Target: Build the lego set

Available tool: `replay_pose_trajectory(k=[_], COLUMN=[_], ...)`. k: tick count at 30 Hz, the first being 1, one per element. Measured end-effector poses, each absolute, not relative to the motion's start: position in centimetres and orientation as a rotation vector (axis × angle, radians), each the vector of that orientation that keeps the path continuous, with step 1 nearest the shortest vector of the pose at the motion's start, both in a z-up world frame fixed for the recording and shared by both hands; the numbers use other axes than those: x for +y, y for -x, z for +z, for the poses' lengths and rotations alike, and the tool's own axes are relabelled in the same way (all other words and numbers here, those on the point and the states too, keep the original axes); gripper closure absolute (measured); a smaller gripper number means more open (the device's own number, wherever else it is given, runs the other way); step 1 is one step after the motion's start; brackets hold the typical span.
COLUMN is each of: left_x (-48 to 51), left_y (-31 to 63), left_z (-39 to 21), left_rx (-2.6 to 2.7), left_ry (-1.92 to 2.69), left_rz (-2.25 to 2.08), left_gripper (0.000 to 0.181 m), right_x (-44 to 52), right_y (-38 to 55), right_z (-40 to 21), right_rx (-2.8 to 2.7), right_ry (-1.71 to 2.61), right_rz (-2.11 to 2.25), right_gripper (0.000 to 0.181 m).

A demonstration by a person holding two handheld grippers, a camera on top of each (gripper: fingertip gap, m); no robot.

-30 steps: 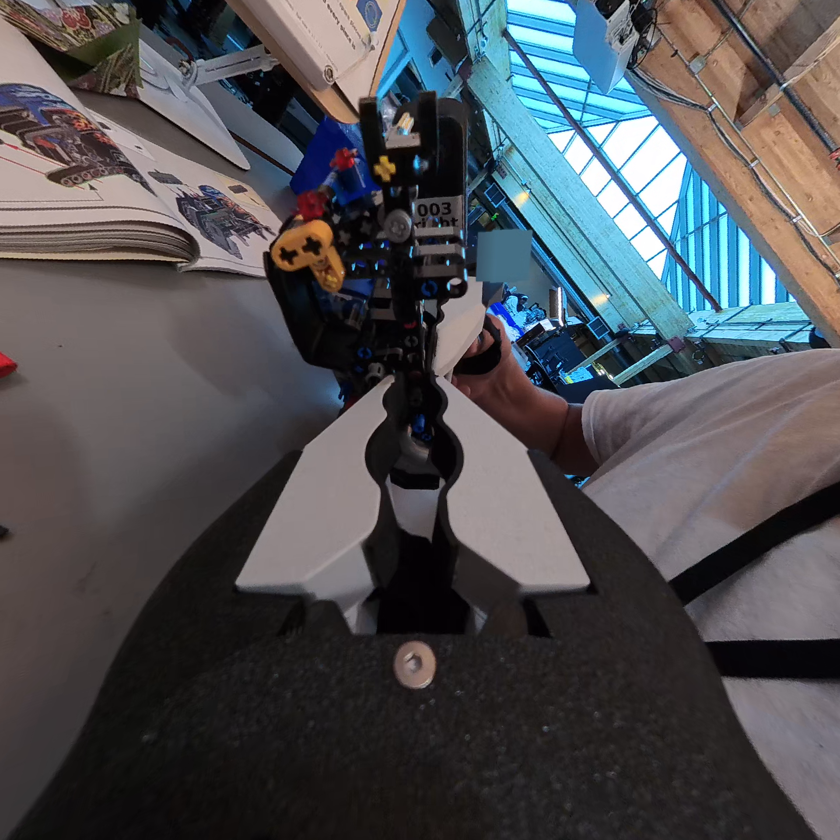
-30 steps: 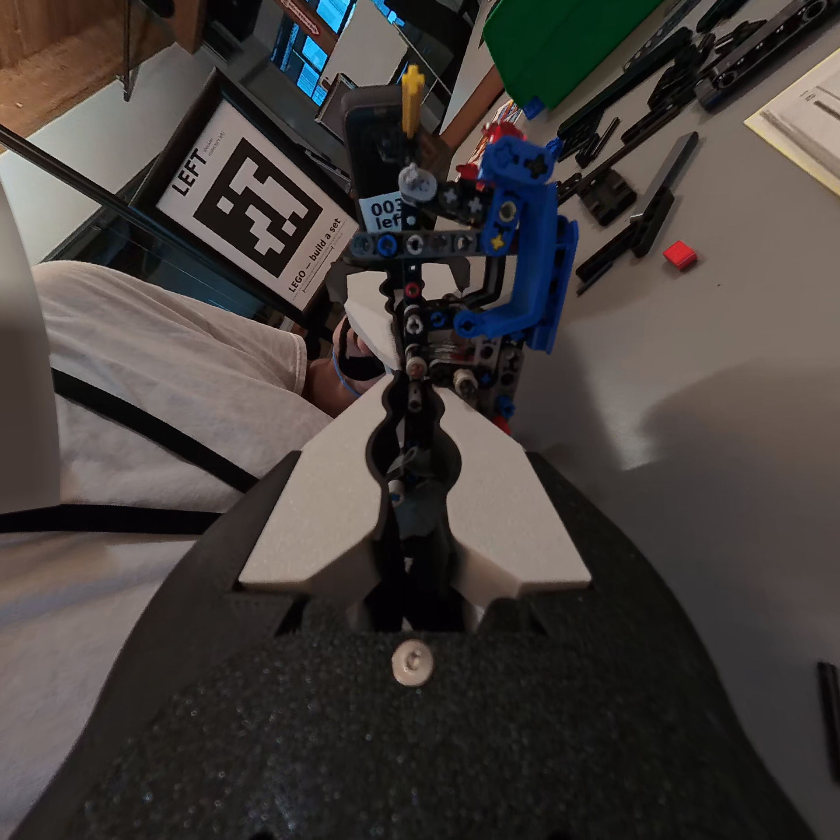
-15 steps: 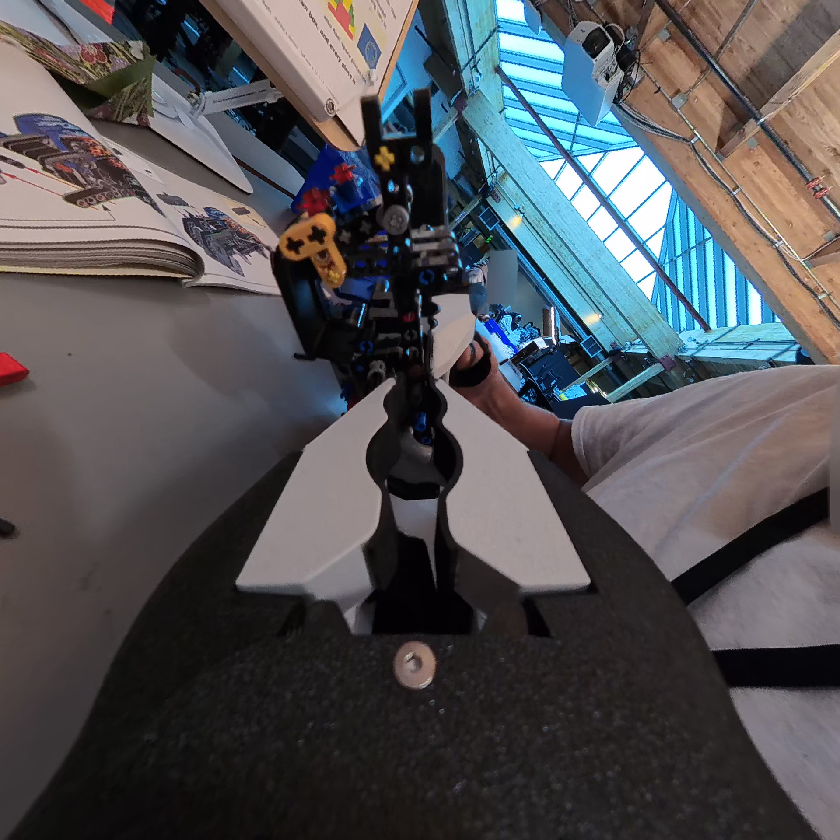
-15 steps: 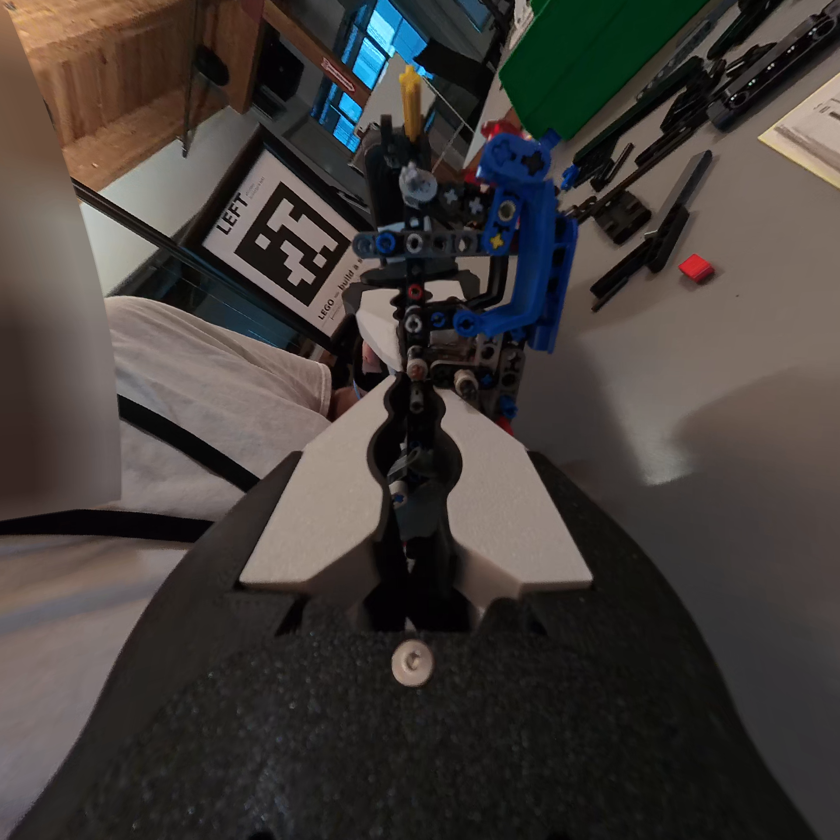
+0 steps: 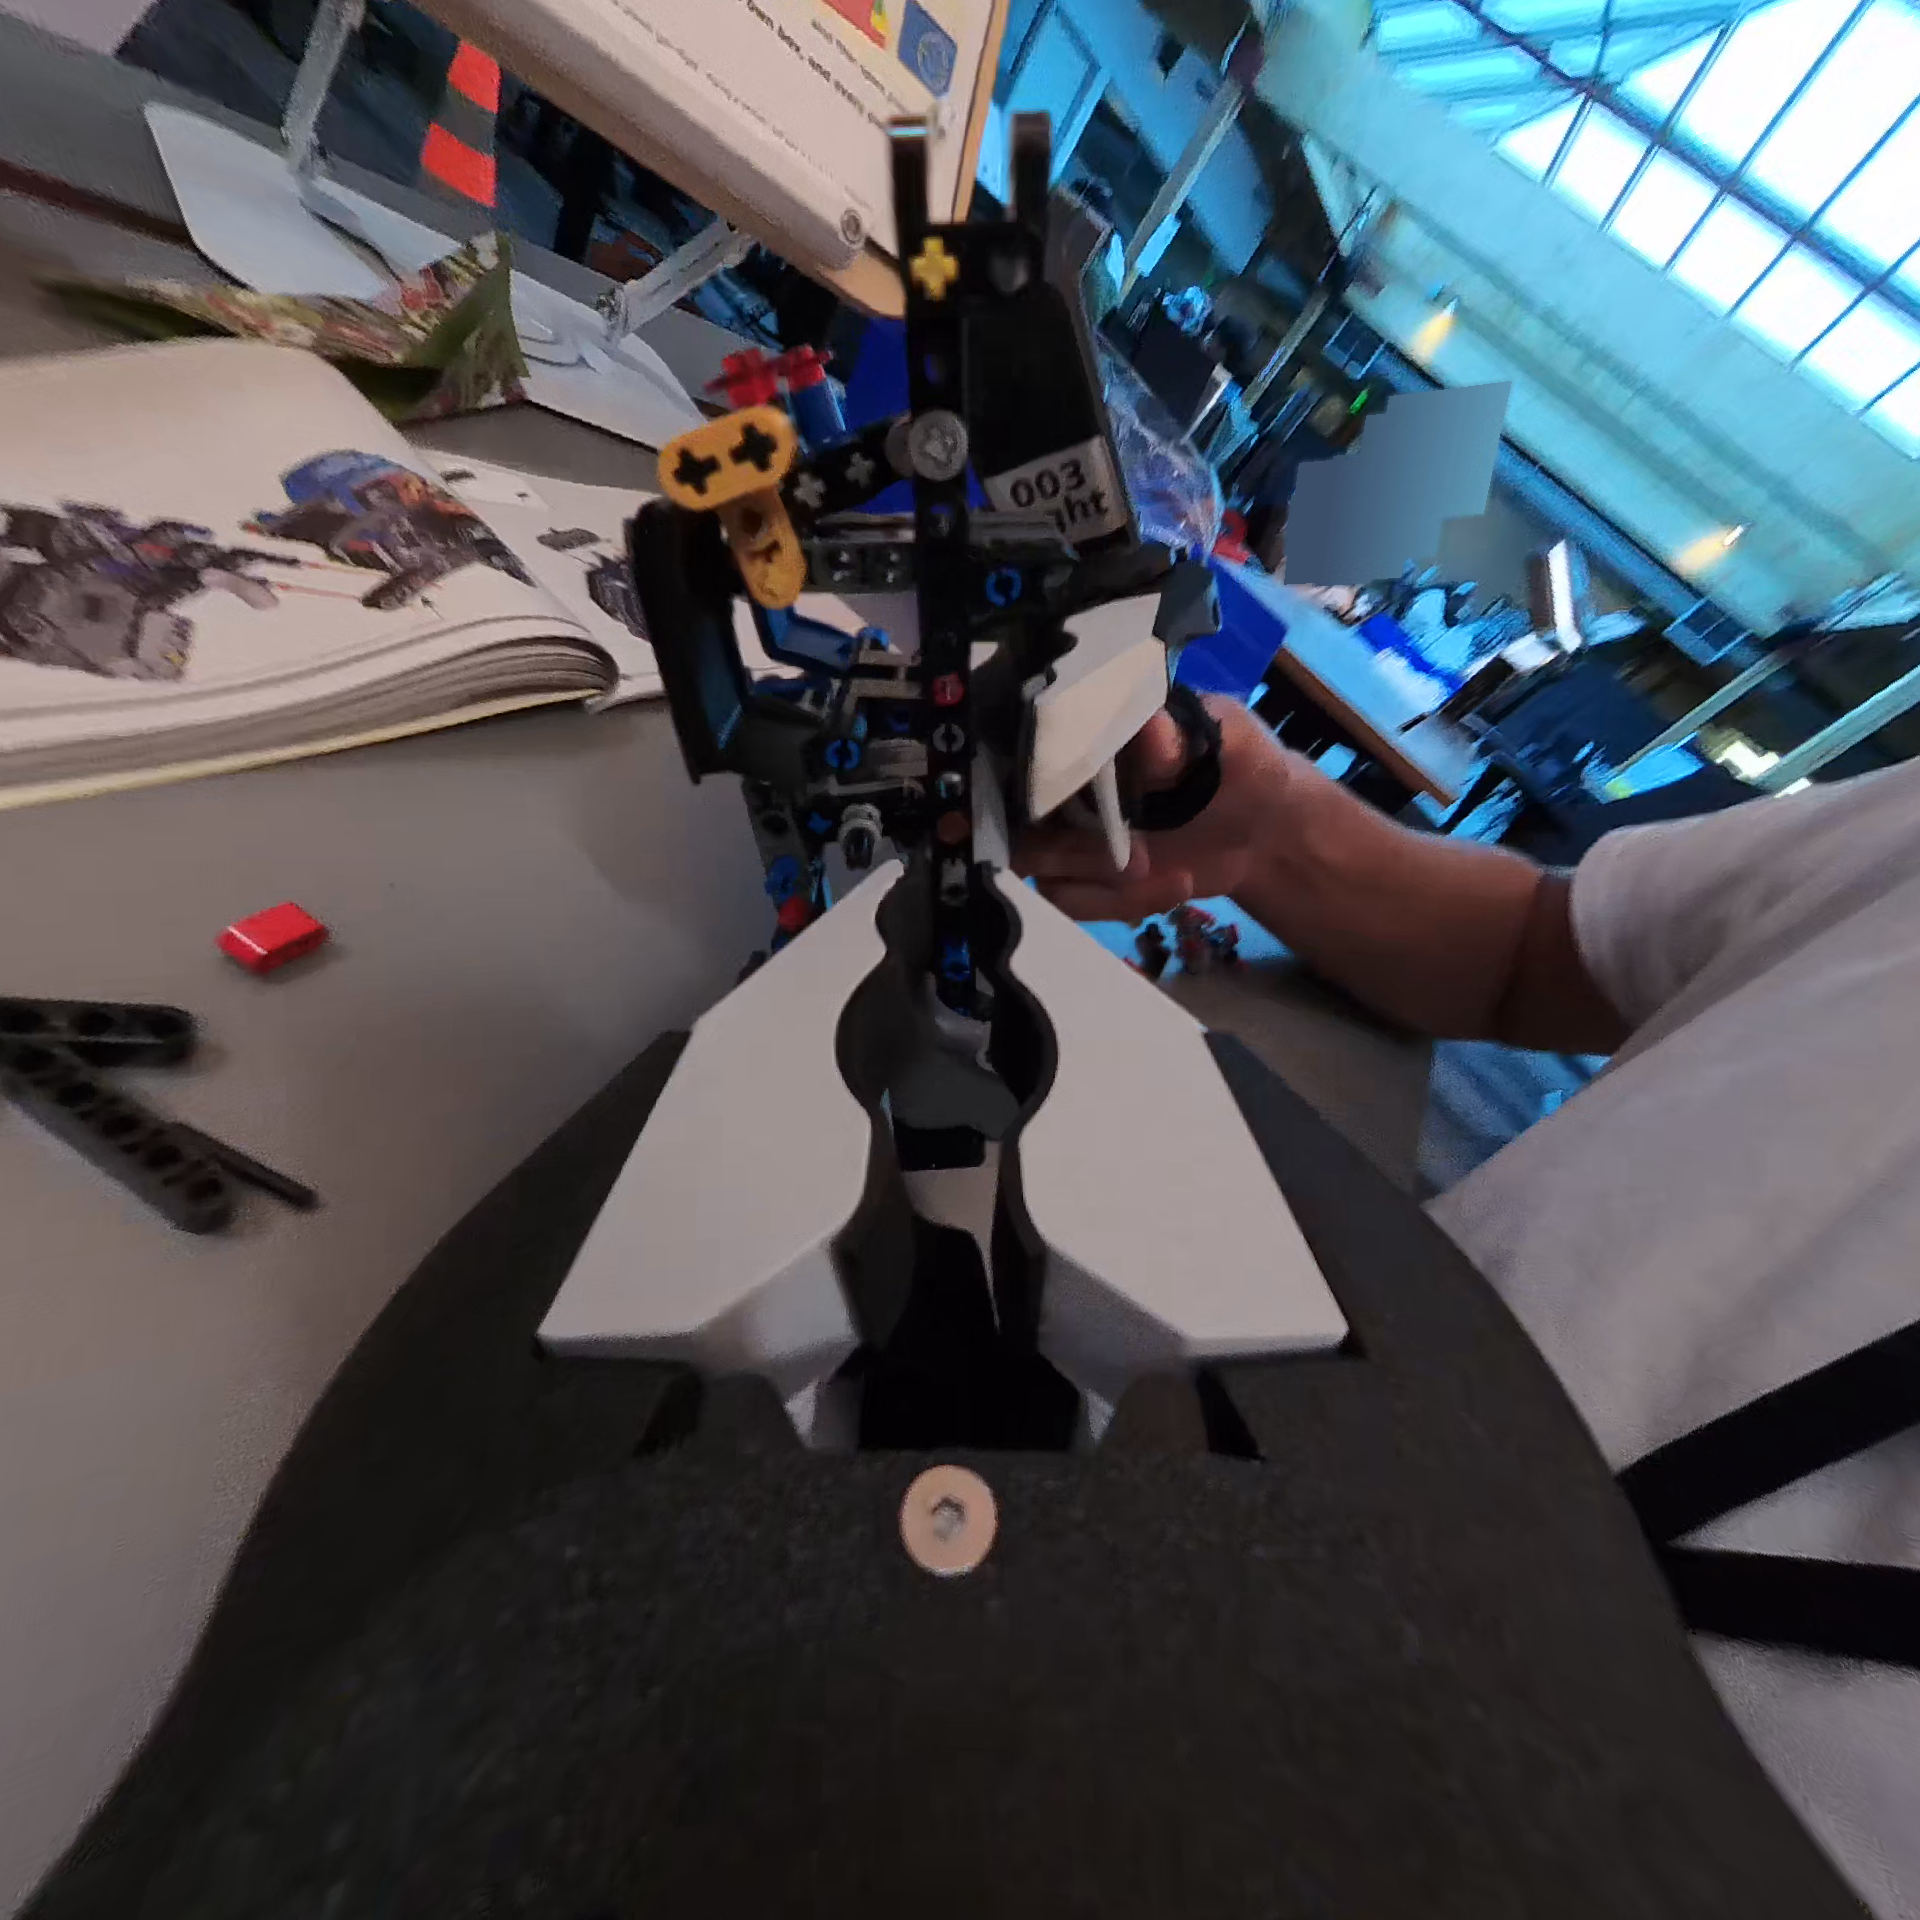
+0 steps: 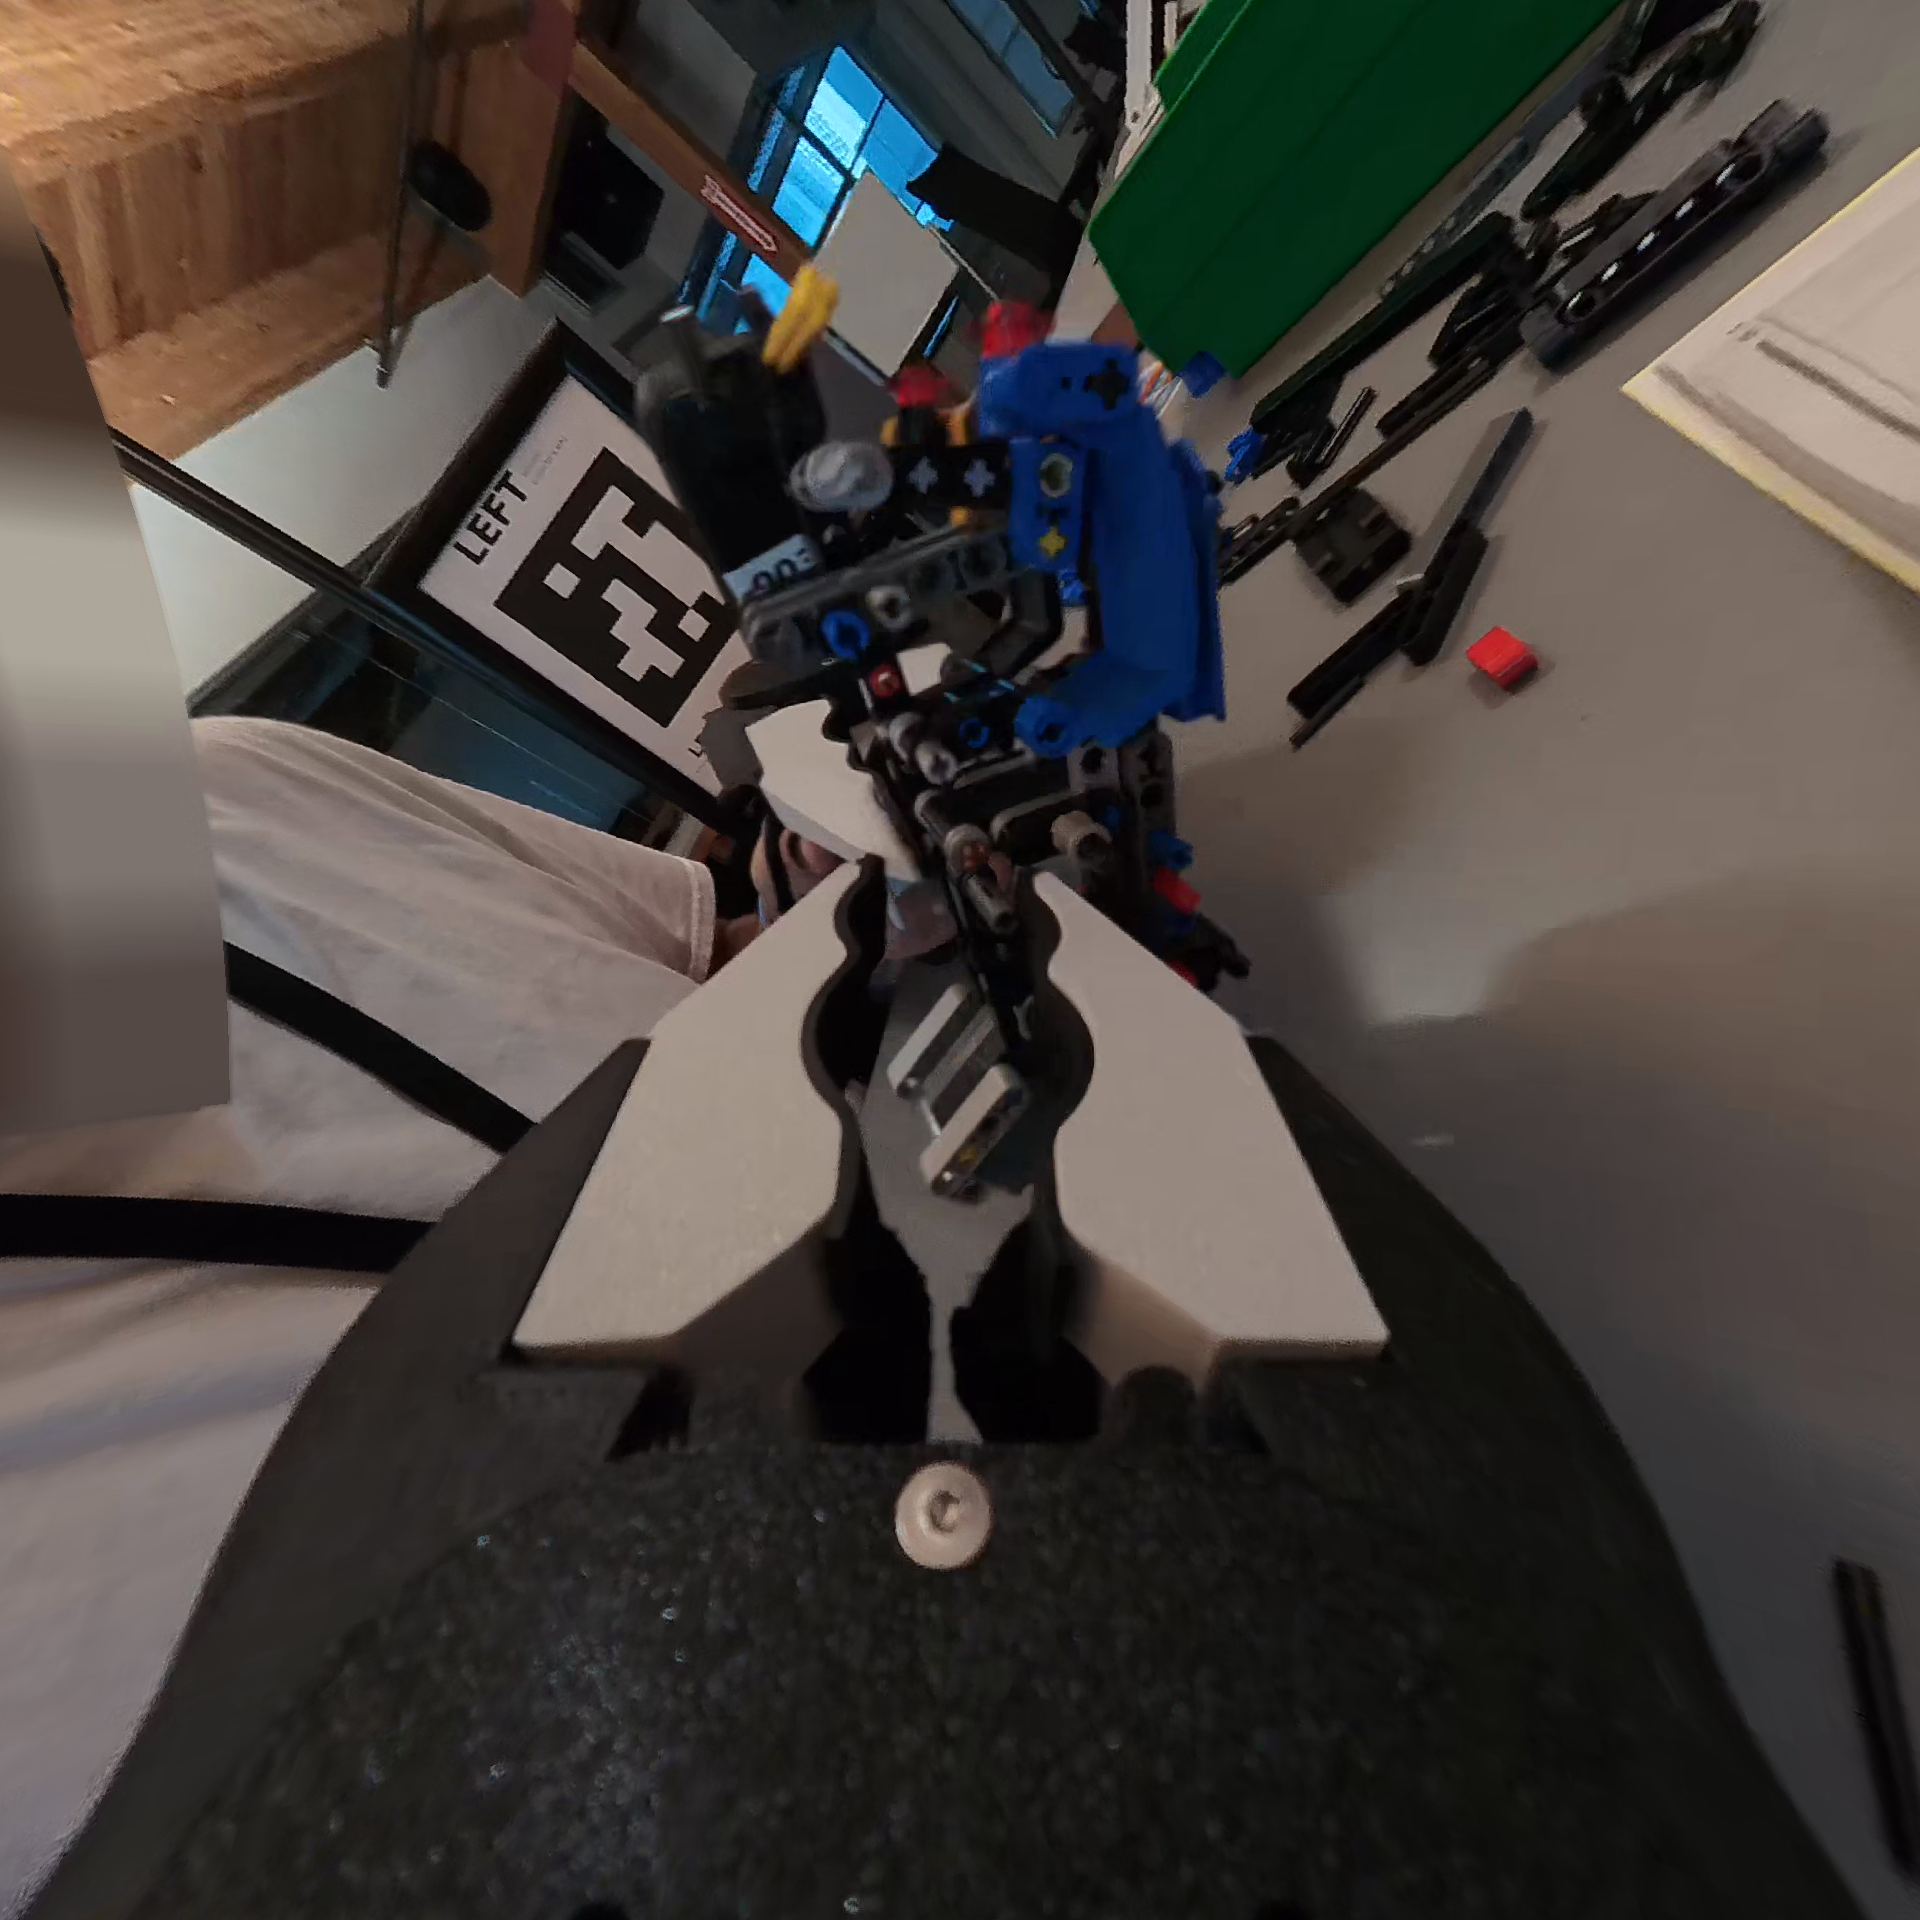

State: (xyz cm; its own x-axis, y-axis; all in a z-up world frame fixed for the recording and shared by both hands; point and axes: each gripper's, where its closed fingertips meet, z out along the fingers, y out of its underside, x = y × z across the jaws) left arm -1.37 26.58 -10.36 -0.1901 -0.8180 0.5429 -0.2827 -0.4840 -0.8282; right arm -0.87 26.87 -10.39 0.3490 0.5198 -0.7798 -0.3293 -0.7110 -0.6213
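Observation:
The part-built lego model (image 5: pixel 914 623) is black with blue panels, a yellow connector (image 5: pixel 732 468) and red pins, held above the grey table. My left gripper (image 5: pixel 951 883) is shut on the model's long black beam. My right gripper (image 6: pixel 951 883) faces it from the other side with its jaws apart. The beam and a grey piece (image 6: pixel 961 1101) lie loose between them. The model's blue side (image 6: pixel 1112 561) tilts right in the right wrist view. The right gripper's white fingers (image 5: pixel 1091 696) and a hand show behind the model.
An open instruction booklet (image 5: pixel 260 582) lies at left. A small red piece (image 5: pixel 272 937) and black beams (image 5: pixel 104 1101) lie on the table. In the right wrist view there is a green box (image 6: pixel 1299 156), several loose black parts (image 6: pixel 1455 520), a red piece (image 6: pixel 1501 658) and a marker board (image 6: pixel 613 582). My left and right fingertips are right by each other.
My right gripper's jaws have spread and let go of the beam. The model now tilts in the right wrist view. The left gripper keeps its hold and has swung a little.

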Motion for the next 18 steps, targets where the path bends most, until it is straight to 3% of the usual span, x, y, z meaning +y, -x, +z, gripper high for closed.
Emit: replay_pose_trajectory(k=[6,14,18], left_x=[28.0,29.2,28.2], left_y=[2.0,1.5,0.6], left_z=[-8.9,-10.1,-11.0], left_rx=[1.479,1.717,1.777], left_ry=[1.469,1.117,0.965], left_rz=[-1.260,-0.563,-0.324], left_gripper=[0.176,0.176,0.176], right_x=[27.3,26.1,25.8], right_y=[-1.7,-2.3,-3.2], right_z=[-8.1,-6.9,-9.0], right_rx=[-0.241,-0.275,-0.185], right_ry=[1.894,1.979,2.029], right_rz=[1.211,0.968,0.908], right_gripper=[0.146,0.092,0.084])
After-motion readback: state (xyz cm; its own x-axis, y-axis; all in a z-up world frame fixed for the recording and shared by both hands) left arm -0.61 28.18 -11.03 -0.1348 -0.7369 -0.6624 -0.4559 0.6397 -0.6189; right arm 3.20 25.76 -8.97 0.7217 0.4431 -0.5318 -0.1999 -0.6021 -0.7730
